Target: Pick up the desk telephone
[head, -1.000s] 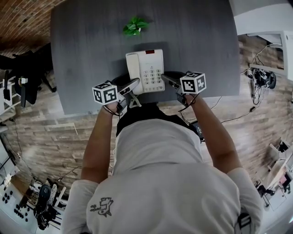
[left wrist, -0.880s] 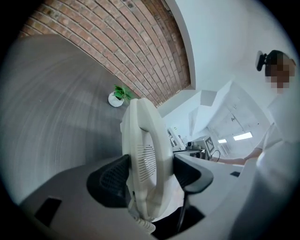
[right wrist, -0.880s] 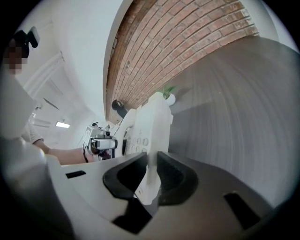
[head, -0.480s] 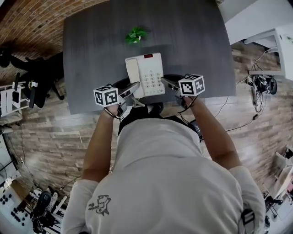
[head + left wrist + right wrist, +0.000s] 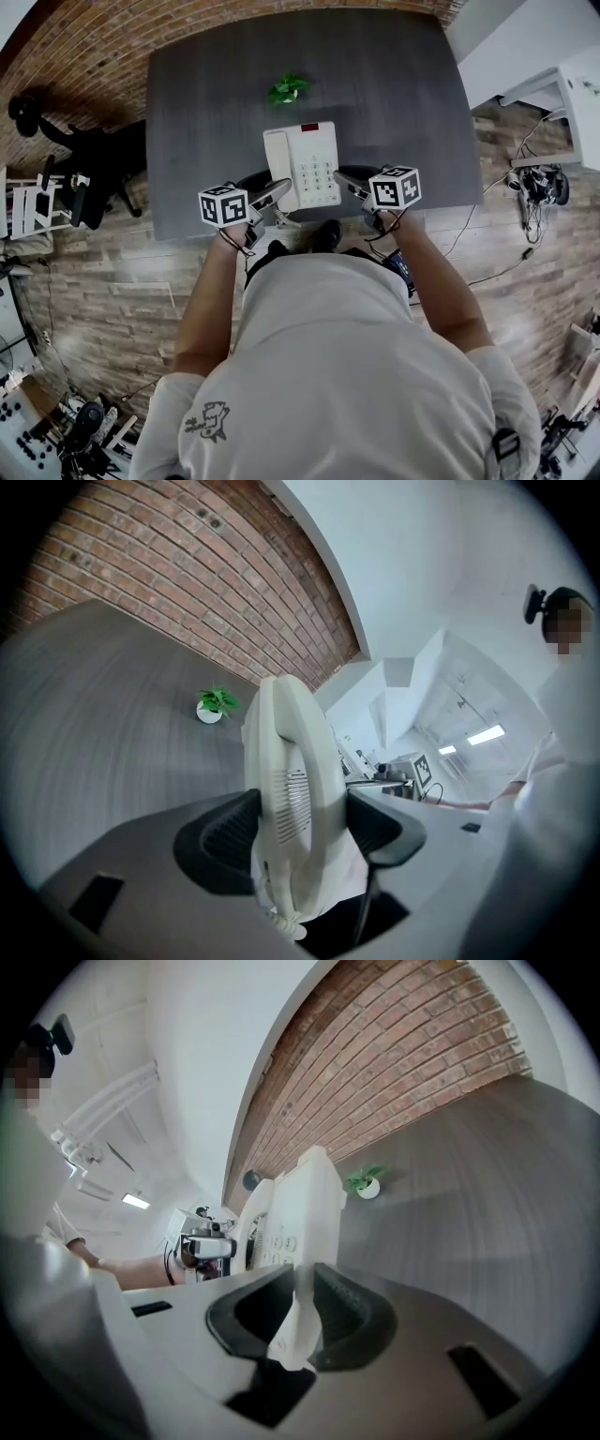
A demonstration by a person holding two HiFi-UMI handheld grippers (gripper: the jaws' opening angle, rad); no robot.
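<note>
Only the gripper views show left gripper [image 5: 300, 825] fingers [image 5: 223, 841] clamping the telephone's [image 5: 298, 1208] handset [image 5: 286, 761], right gripper [image 5: 302, 1316] its edge [image 5: 291, 1337].

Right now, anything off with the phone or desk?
Nothing spilled or damaged. One quirk: the left gripper has its jaws clamped on the desk telephone across its handset, not the base. The right gripper pinches only the thin base edge.

An office: grey desk [image 5: 394, 84], office chair [image 5: 94, 173], brick wall [image 5: 94, 42]

telephone [image 5: 302, 164] key labels too small, cord [image 5: 286, 925] half-hidden
</note>
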